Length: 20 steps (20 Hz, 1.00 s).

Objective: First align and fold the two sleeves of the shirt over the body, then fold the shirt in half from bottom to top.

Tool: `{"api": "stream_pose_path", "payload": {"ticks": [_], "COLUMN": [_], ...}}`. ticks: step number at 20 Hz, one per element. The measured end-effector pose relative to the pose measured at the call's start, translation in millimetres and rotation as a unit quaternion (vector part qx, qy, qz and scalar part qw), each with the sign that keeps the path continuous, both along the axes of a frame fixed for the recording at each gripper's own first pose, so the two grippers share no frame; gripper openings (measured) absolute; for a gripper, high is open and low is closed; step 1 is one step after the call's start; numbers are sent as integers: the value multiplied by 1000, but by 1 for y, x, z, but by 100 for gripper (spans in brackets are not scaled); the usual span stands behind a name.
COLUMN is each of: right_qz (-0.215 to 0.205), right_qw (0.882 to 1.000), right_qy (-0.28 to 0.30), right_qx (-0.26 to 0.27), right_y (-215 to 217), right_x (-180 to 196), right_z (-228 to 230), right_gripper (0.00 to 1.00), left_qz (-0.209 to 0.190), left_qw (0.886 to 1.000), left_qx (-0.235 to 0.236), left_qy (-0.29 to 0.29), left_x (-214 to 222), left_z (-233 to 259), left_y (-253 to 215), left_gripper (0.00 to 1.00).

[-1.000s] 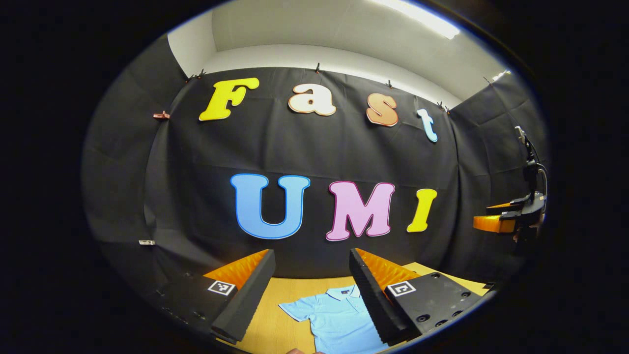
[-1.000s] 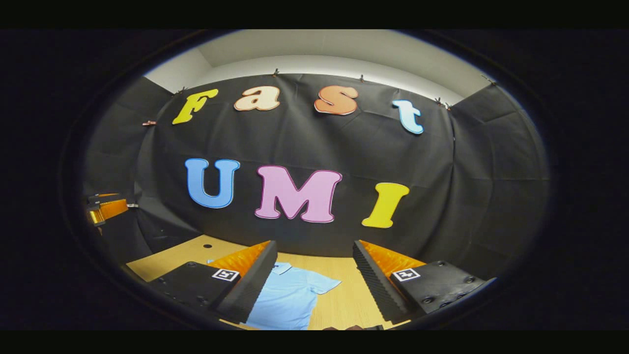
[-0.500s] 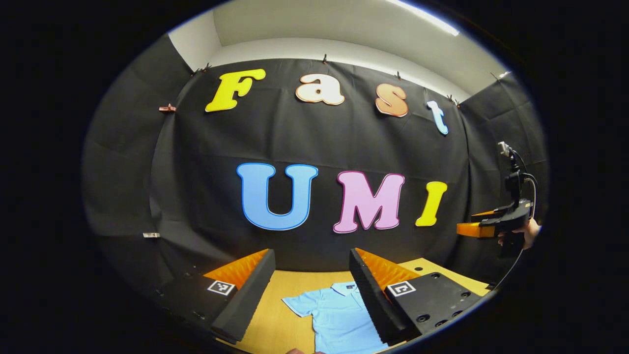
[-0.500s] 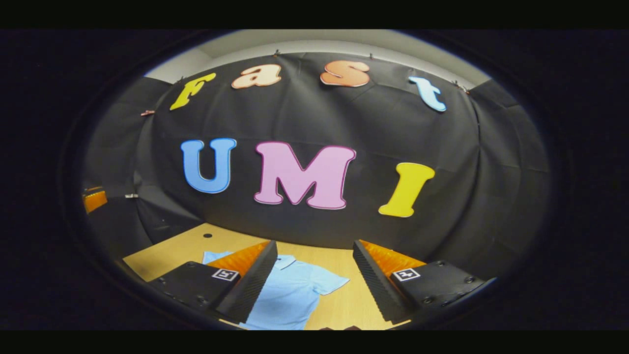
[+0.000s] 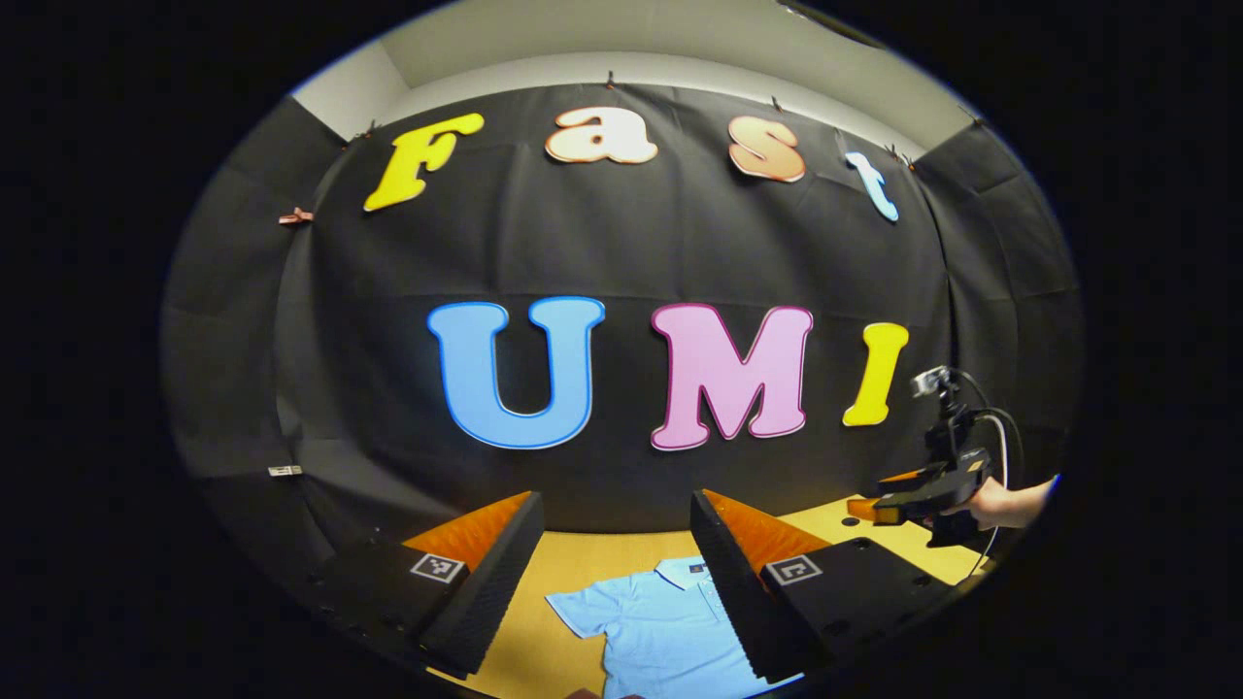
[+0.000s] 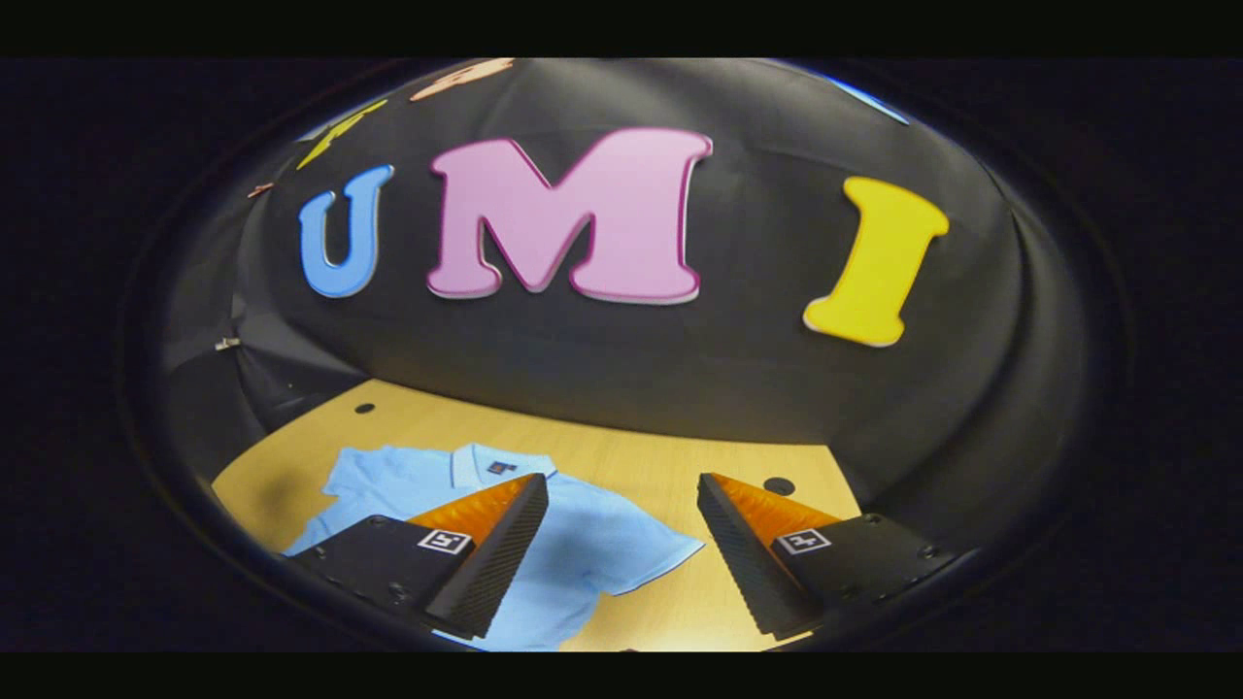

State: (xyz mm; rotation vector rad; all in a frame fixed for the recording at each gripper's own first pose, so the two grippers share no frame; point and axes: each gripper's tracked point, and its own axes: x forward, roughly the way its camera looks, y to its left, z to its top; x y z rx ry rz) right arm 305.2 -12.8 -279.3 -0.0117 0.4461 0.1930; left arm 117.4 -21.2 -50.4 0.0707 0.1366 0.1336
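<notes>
Wooden tabletop (image 6: 621, 466) bears flat, smooth blue shirt (image 6: 583, 544).

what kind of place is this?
Likely a data-recording booth, not a home: black cloth wall, bare wooden table with one light blue shirt laid flat, hand-held right gripper.

Bare table (image 6: 670, 471) is showing along the far edge, between the shirt (image 6: 583, 544) and the black cloth wall (image 6: 631, 359). The right gripper (image 5: 874, 509) is hanging over the table's right edge, partly blocking that side.
</notes>
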Motion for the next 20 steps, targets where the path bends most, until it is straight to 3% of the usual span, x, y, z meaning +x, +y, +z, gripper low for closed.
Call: {"api": "stream_pose_path", "payload": {"ticks": [4,8,12,14,17,18,20], "right_qz": [9,-10,-26,-30,-47,-49,-58], "right_qw": [998,991,982,984,984,984,984], "right_qy": [65,132,182,174,170,170,166], "right_qx": [18,33,32,24,25,28,24], "right_y": [-15,-27,-38,-43,-48,-47,-47], "right_x": [36,53,47,51,52,51,52], "right_z": [-96,-174,-224,-227,-227,-226,-222], "right_gripper": [97,96,99,99,66,39,7], "left_qz": [3,29,46,48,50,46,38], "left_qw": [1000,998,996,996,996,996,996], "left_qx": [-7,4,-1,4,0,-4,-2], "left_qy": [23,57,70,76,76,77,80], "left_x": [38,58,62,61,60,60,59], "left_z": [-21,-44,-57,-60,-63,-64,-65], "left_y": [-19,-17,-15,-14,-10,-11,-11], "left_gripper": [96,97,96,97,97,96,96]}}
